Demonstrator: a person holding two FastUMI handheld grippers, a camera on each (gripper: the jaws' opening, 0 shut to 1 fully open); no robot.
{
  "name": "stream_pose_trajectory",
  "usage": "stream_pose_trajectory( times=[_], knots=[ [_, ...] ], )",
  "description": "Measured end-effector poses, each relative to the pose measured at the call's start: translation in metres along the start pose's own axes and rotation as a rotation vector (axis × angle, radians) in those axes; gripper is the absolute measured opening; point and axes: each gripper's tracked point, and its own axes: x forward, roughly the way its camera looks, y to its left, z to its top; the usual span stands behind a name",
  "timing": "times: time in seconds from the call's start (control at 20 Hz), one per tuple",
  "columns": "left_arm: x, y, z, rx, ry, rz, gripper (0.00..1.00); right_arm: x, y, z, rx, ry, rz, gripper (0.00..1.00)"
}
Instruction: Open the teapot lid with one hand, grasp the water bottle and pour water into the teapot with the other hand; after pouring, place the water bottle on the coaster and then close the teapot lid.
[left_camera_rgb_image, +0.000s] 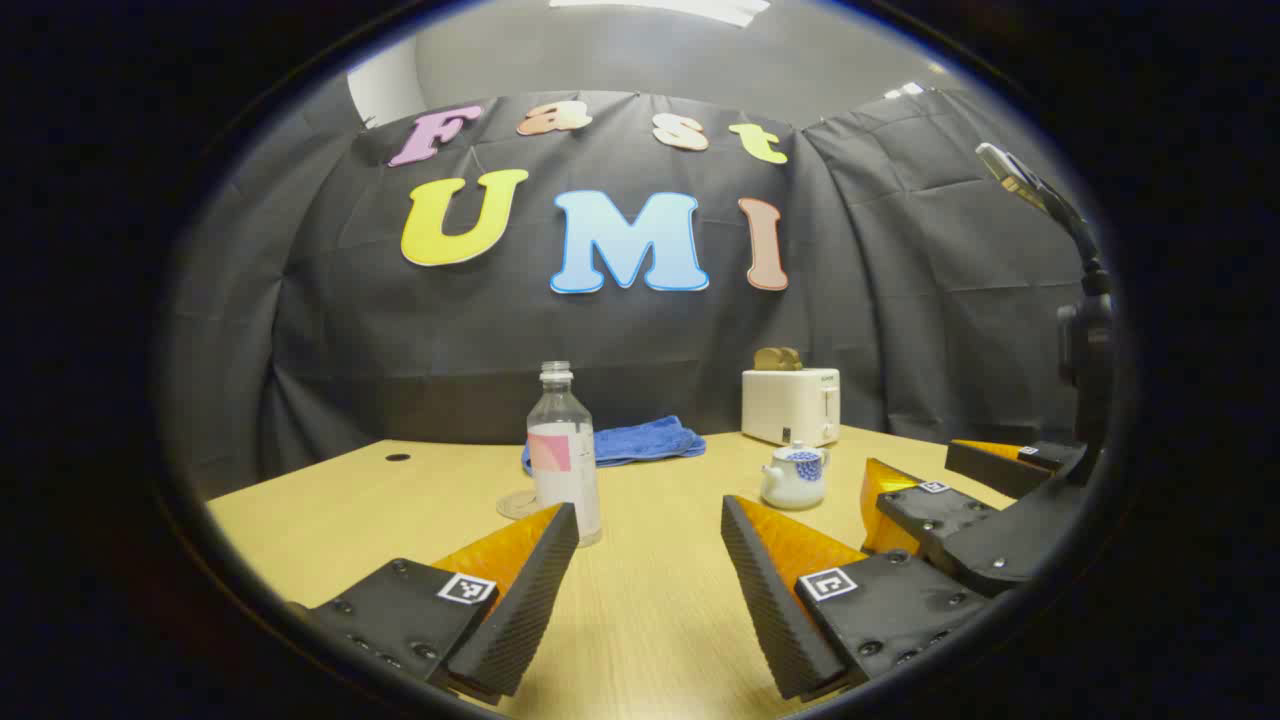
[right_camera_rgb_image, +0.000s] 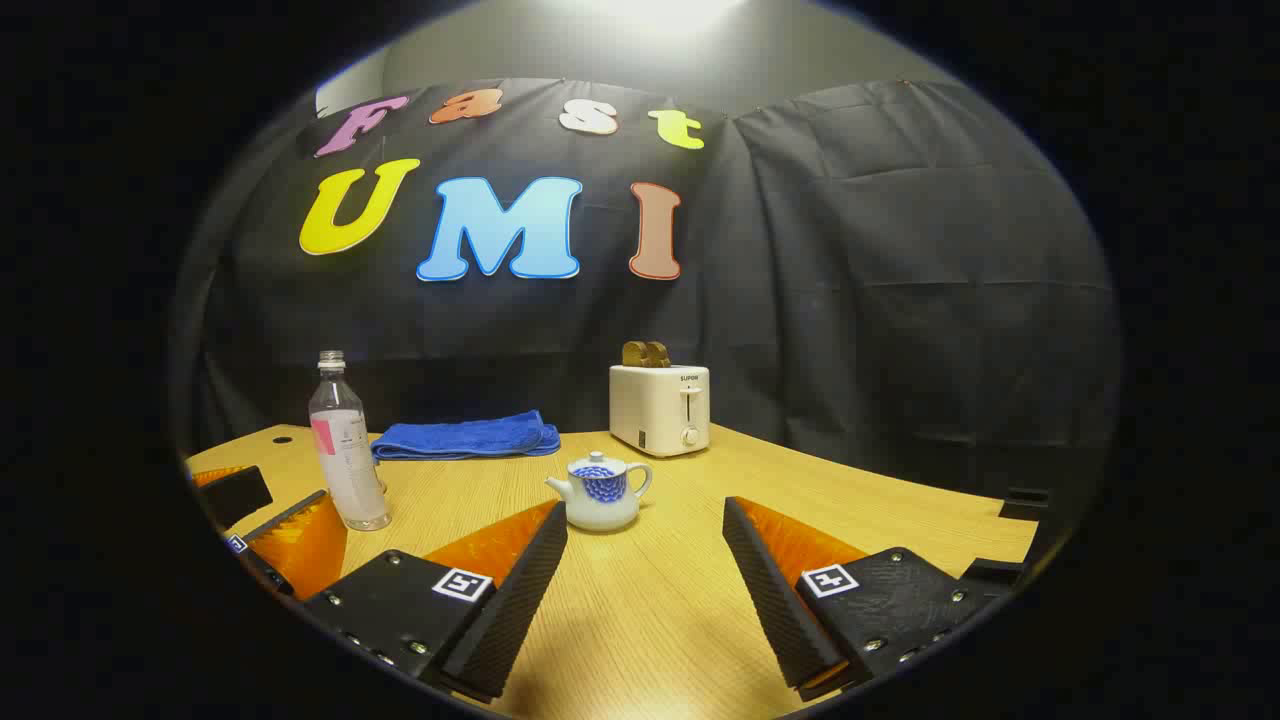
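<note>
One water bottle (left_camera_rgb_image: 564, 450), uncapped and upright, stood on the worktop (left_camera_rgb_image: 660, 600) beside one clear coaster (left_camera_rgb_image: 518, 504), partly hidden behind the bottle. One teapot (right_camera_rgb_image: 600, 492), lid on, sat to the right of it. One folded blue towel (right_camera_rgb_image: 468, 436) and one toaster (right_camera_rgb_image: 660, 408) stood at the back. The left gripper (left_camera_rgb_image: 650, 560) was spread wide, holding nothing, the bottle just ahead of its left finger. The right gripper (right_camera_rgb_image: 645, 560) was likewise spread and empty, facing the teapot.
</note>
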Motion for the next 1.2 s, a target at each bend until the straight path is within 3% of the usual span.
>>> stream_pose_trajectory(
  times=[1.05, 1.1, 1.2],
  knots=[
    [0.000, 0.001, 0.000, 0.003, 0.000, 0.004, 0.99, 0.001, -0.001, 0.001, 0.000, -0.003, -0.009, 0.95],
    [0.000, 0.001, 0.000, -0.001, 0.000, 0.000, 0.99, 0.001, 0.002, 0.000, -0.004, -0.003, 0.015, 0.95],
    [0.001, 0.011, 0.000, 0.001, 0.001, 0.067, 0.99, -0.001, 0.021, -0.002, -0.007, -0.010, 0.165, 0.95]
  ],
)
